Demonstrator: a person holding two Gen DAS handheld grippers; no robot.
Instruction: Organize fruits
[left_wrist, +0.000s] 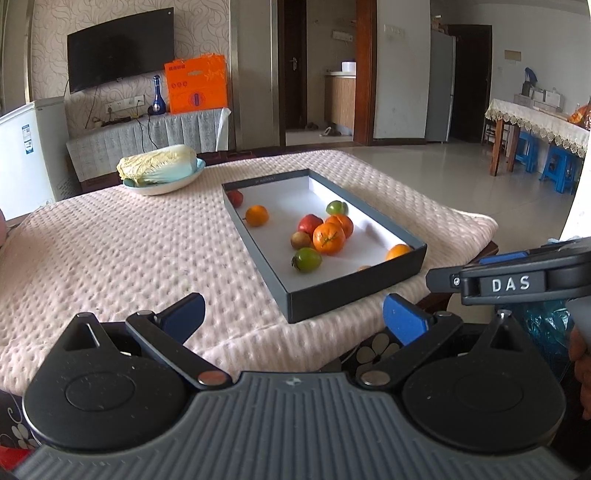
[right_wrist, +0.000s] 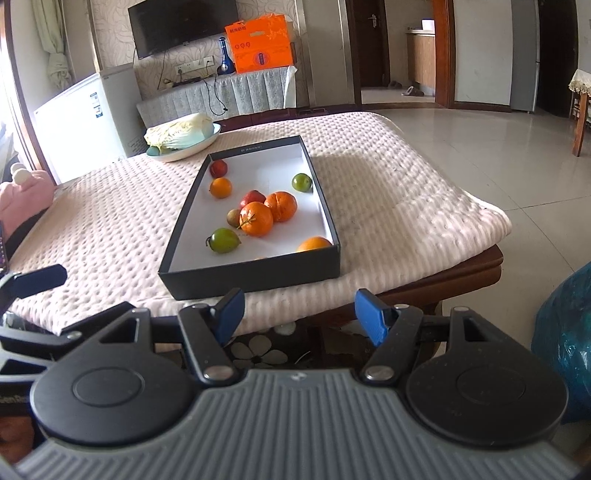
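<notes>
Pink quilted tabletop (right_wrist: 388, 177) carries a dark shallow cardboard box (right_wrist: 255, 275) of mixed fruit. Both tools, left tool (left_wrist: 293, 317) and right tool (right_wrist: 299, 314), stand open and empty; approach one fruit squarely from above, clear of neighbours.

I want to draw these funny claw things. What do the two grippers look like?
Both look alike. The left gripper has two blue rectangular pads on black hinged fingers, two round black discs, and a grey ribbed body. The right gripper has the same blue pads, black discs and grey ribs; seen from the side, it carries white letters "DAS". No cables or sleeves show.
</notes>
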